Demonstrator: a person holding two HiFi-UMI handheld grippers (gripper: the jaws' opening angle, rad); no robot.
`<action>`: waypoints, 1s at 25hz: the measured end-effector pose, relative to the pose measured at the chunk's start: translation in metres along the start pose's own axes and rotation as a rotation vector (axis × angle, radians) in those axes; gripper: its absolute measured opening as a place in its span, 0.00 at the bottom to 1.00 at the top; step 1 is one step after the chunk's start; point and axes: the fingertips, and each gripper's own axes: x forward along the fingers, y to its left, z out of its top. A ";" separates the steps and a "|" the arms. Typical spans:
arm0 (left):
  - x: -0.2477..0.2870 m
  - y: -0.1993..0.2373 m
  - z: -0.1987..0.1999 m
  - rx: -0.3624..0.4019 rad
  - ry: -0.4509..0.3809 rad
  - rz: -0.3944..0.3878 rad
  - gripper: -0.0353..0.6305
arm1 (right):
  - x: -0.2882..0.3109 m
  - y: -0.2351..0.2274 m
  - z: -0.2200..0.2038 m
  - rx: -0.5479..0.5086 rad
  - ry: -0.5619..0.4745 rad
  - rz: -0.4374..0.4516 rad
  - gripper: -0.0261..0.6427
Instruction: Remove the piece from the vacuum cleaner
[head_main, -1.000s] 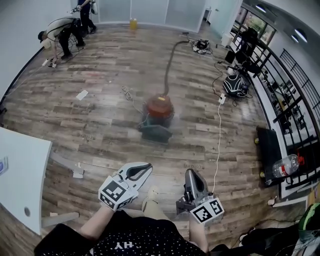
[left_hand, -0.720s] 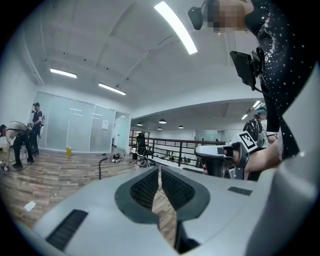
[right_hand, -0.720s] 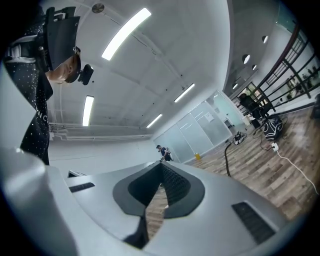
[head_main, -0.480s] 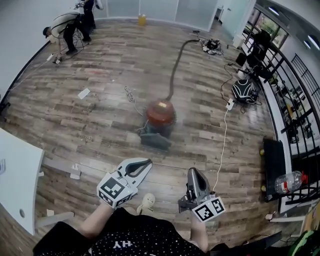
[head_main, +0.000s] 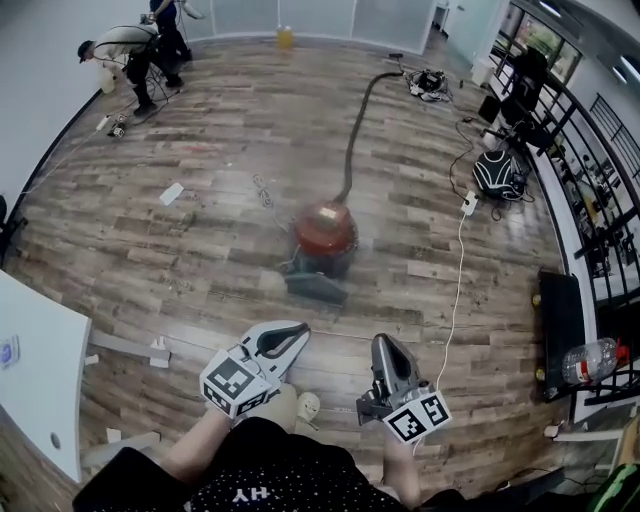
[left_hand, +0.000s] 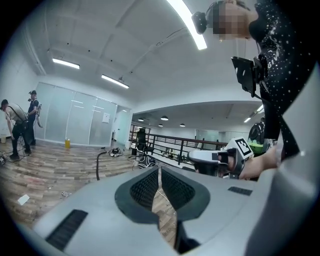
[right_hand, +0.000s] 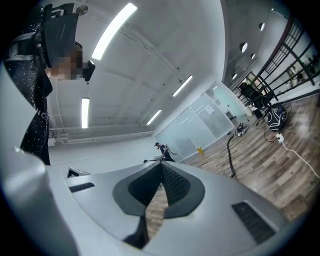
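A red canister vacuum cleaner (head_main: 324, 232) sits on the wooden floor in the head view, with a dark grey piece (head_main: 318, 284) at its near side. Its dark hose (head_main: 352, 140) runs away toward the back of the room and shows again in the left gripper view as the hose (left_hand: 98, 165). My left gripper (head_main: 296, 333) and right gripper (head_main: 381, 345) hang side by side low in the frame, well short of the vacuum. Both are shut with nothing between the jaws. The right gripper (left_hand: 195, 156) also appears in the left gripper view.
A white cable (head_main: 455, 290) runs from a power strip (head_main: 467, 204) along the floor on the right. A white table (head_main: 40, 365) stands at the left, dark bags (head_main: 497, 172) and a railing (head_main: 585, 200) at the right. Two people (head_main: 135, 45) work far back left. A water bottle (head_main: 593, 360) lies at right.
The head view has shifted: the vacuum cleaner now sits slightly nearer the frame's centre. Both grippers stay shut, side by side.
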 end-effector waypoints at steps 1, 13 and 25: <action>0.006 0.001 0.001 0.001 0.003 -0.011 0.09 | 0.001 -0.003 0.000 -0.007 0.003 -0.008 0.06; 0.068 0.070 -0.009 -0.031 0.067 -0.077 0.09 | 0.060 -0.061 -0.004 0.008 0.028 -0.078 0.06; 0.148 0.152 -0.068 -0.040 0.088 -0.114 0.09 | 0.141 -0.141 -0.047 0.003 0.083 -0.073 0.06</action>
